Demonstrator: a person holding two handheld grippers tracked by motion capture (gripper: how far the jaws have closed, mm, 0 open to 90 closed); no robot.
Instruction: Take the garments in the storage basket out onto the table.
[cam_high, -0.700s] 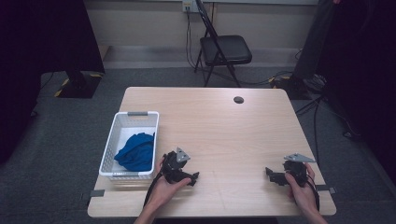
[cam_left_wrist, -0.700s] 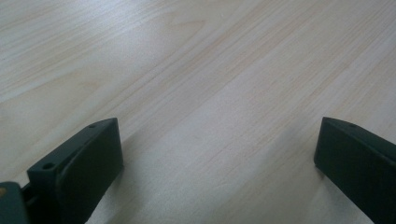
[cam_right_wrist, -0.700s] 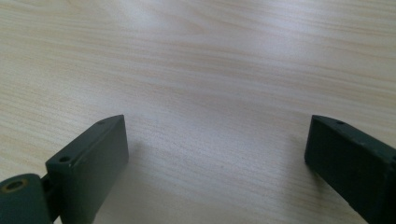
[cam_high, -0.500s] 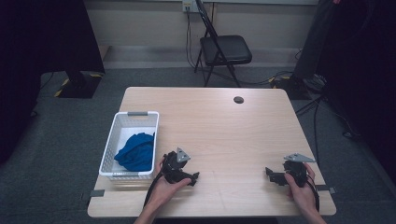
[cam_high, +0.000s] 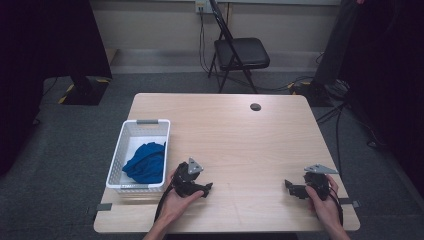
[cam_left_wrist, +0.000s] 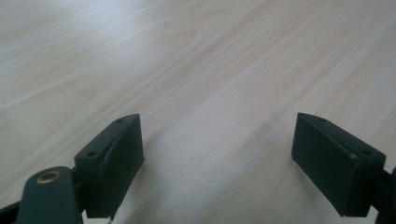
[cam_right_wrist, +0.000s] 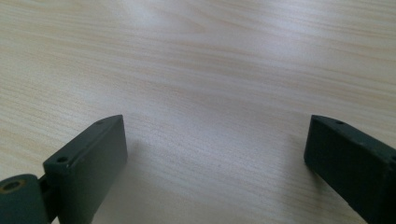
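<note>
Your left gripper rests on the pale wood-grain table near its front edge, just to the right of the white plastic mesh basket. In the left gripper view its two black jaws stand wide apart with only bare tabletop between them, so it is released and grasps nothing.

Your right gripper lies near the front right corner of the table, well apart from the left one, its jaws pointing toward the middle. In the right gripper view the jaws are likewise spread, with plain wood between them: released, nothing held.

The crumpled blue cloth sits inside the basket, in its nearer half, and neither gripper touches it. The basket's right wall stands between the cloth and your left gripper.

No brand, label or writing can be read on anything here.

Around you: a small dark round disc lies alone near the table's far edge, well away from both hands. Beyond the table a black folding chair stands on the grey carpet, with cables trailing from a wall outlet behind it. Dark curtains hang at either side.
</note>
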